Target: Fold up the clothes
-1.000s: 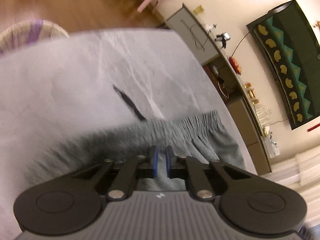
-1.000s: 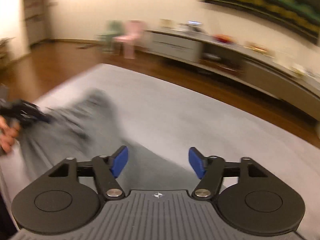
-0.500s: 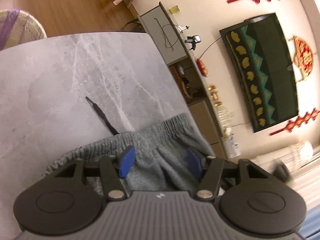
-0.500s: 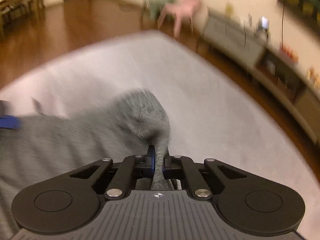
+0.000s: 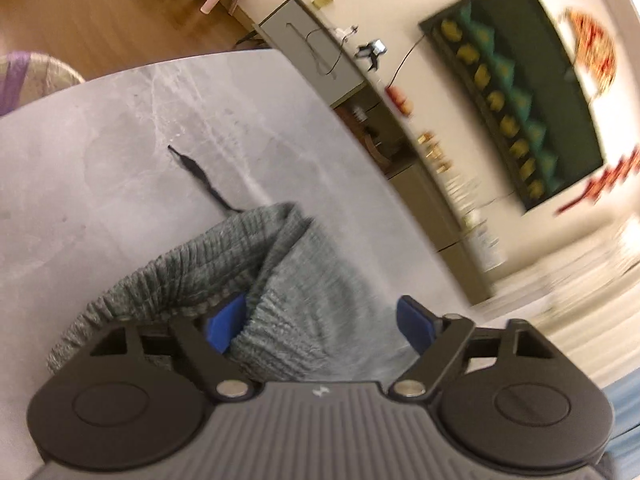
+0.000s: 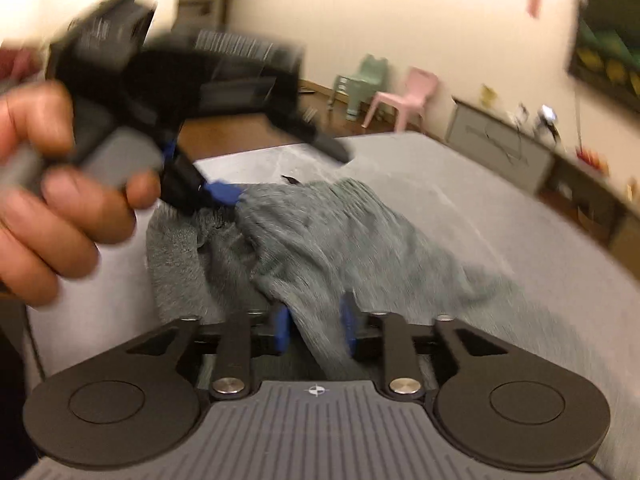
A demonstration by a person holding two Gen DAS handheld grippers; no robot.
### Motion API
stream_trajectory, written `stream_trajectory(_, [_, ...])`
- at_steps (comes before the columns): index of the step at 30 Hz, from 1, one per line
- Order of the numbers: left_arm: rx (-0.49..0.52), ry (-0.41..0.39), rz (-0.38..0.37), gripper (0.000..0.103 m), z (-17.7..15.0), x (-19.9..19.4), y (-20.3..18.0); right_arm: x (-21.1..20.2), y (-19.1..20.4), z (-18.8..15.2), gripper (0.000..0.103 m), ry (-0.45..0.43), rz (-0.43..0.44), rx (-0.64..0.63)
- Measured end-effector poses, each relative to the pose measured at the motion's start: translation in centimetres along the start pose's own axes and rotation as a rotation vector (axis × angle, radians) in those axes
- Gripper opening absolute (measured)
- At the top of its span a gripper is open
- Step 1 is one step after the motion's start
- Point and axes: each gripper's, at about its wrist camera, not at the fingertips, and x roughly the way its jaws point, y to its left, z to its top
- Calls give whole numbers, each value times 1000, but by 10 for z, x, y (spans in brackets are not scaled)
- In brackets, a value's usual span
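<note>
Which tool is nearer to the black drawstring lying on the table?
Left. The left tool sits at the waistband of the grey sweatpants, where the black drawstring emerges. The right tool is farther back along the fabric.

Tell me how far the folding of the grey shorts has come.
One end of the grey shorts is already laid over toward the waistband. Both the left gripper and the right gripper stand open around cloth, the right's jaws just opening. Flattening and further folds remain.
</note>
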Motion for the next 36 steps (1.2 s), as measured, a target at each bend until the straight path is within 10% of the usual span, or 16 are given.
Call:
stream_trajectory(2, [57, 24, 2, 13, 0, 4, -5, -18, -14, -5, 51, -10, -4, 73])
stream_trajectory(3, [59, -16, -48, 11, 4, -11, -2, -27, -23, -9, 54, -14, -22, 98])
stream_trajectory(6, [19, -168, -200, 11, 15, -64, 20, -77, -52, -29, 58, -25, -107, 137])
stream_trajectory(10, [-56, -53, -68, 12, 15, -46, 56, -132, -105, -74, 77, 13, -246, 208])
stream_trajectory(15, [18, -34, -32, 70, -1, -48, 38, -134, -144, -114, 77, 86, -299, 249])
stream_trajectory(17, [81, -11, -19, 73, -12, -48, 26, -132, -145, -117, 75, 76, -298, 234])
stream_trajectory(19, [161, 3, 12, 60, -20, -48, 16, -127, -145, -114, 65, 76, -287, 187])
stream_trajectory(20, [183, -7, 19, 22, -20, -51, 13, -124, -143, -108, 44, 93, -292, 146])
stream_trajectory(21, [184, -31, 14, 9, -18, -58, 13, -118, -142, -106, 34, 115, -290, 113])
stream_trajectory(24, [93, -112, -27, 7, -8, -80, 28, -119, -135, -97, 8, 116, -333, 37])
stream_trajectory(31, [-65, -121, 142, 8, -4, -79, 62, -153, -63, -114, 9, 124, -262, -157])
stream_trajectory(36, [29, -234, 321, 29, -16, -97, 42, -170, -86, -146, 50, 96, -227, 87])
